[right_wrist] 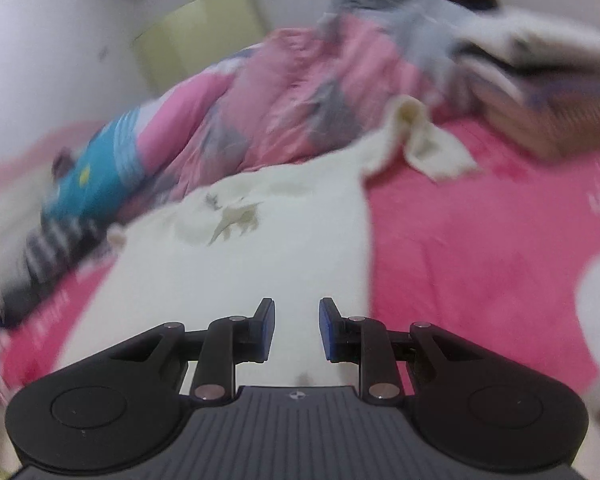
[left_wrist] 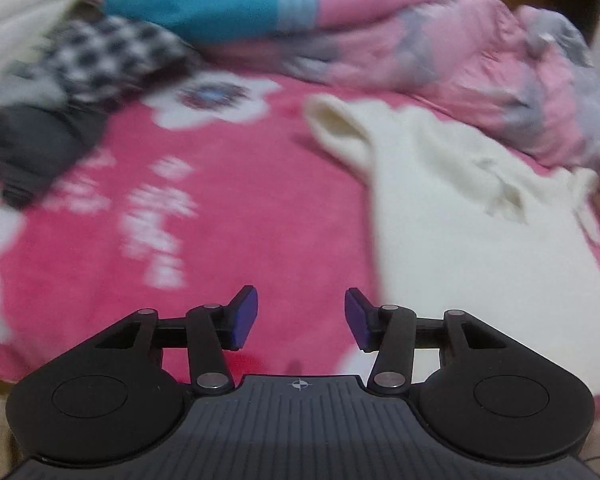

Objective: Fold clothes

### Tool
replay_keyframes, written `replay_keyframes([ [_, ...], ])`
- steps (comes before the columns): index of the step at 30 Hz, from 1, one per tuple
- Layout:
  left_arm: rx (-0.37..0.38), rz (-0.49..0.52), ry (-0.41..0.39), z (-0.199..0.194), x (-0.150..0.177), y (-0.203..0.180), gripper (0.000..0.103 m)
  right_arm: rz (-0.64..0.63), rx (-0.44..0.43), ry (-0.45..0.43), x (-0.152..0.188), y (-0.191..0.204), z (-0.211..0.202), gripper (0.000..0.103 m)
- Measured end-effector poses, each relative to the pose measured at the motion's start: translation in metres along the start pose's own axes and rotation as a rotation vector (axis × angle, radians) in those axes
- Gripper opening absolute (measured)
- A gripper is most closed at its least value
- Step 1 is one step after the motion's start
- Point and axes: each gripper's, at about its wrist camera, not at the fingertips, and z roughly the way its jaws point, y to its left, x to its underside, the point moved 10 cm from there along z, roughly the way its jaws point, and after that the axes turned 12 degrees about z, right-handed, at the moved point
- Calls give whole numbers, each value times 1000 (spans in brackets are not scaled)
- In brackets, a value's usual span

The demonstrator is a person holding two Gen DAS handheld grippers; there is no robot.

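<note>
cream and fluffy, the sweater (right_wrist: 260, 256) lies spread out on the pink bed blanket (left_wrist: 228, 216), one sleeve (left_wrist: 336, 128) sticking out, so it is not folded up small. a heap of other clothes (left_wrist: 60, 92) sits at the far side of the bed. the left tongs (left_wrist: 301, 314) are wide apart and hold nothing. the right tongs (right_wrist: 297, 330) are a bit apart over the sweater, holding nothing too. white letters on the blanket are too blurry to read.
</note>
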Motion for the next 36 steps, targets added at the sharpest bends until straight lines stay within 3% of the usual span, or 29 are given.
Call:
replay_keyframes([
  [1,27,2,-14,5,-2,-10,52,-45,-1,-7,1,9,2,26],
  [4,37,45,-75,13,-12,-36,75,-134,1,-37,4,30,9,34],
  [8,64,159,-134,19,-22,-75,103,-143,-9,-56,5,40,18,40],
  [14,101,337,-108,35,-16,-130,103,-174,-11,-8,11,46,31,39],
  [23,96,481,-142,42,-7,-166,103,-156,-25,-21,-1,50,41,38],
  [27,88,427,-175,42,-7,-161,103,-201,-14,-1,-12,51,46,38],
  [31,107,390,-155,52,7,-153,100,-235,16,135,-18,48,77,32],
  [36,131,343,-130,64,25,-144,81,-220,73,277,-21,36,133,27],
])
